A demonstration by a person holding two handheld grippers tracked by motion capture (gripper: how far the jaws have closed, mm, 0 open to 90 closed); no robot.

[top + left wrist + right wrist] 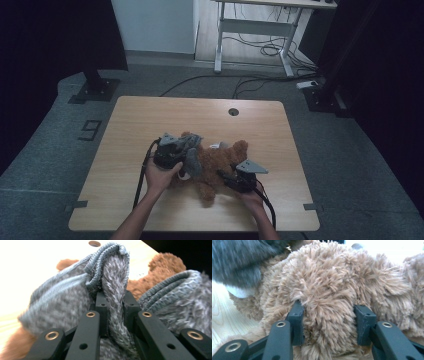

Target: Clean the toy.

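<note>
A brown teddy bear [220,167] lies near the middle of the wooden table [135,125], a little toward the person's edge, its head pointing to about two o'clock in the high view. A grey knitted sweater [192,157] is bunched at the bear's ten o'clock side, over its upper body. The left gripper [186,150] is clamped tight on a fold of that sweater; in the left gripper view the ribbed hem [110,262] stands up between the black jaws at twelve o'clock, pinched flat, with brown fur showing behind at one o'clock. The right gripper [225,176] sits at the bear's five o'clock side and squeezes a plush limb [327,312]; in the right gripper view the fur bulges between the two jaws, pressed from both sides. Whether that limb is an arm or a leg cannot be told. Judged step: working the sweater along the bear's body, one tong pulling knit, the other pinning the toy down. Whether the garment is going on or coming off cannot be told from this moment. The next move likely calls for a steady hold on the limb while the left draws the hem along the body, with care that the knit does not snag on the fur or slip from the pinch.
</note>
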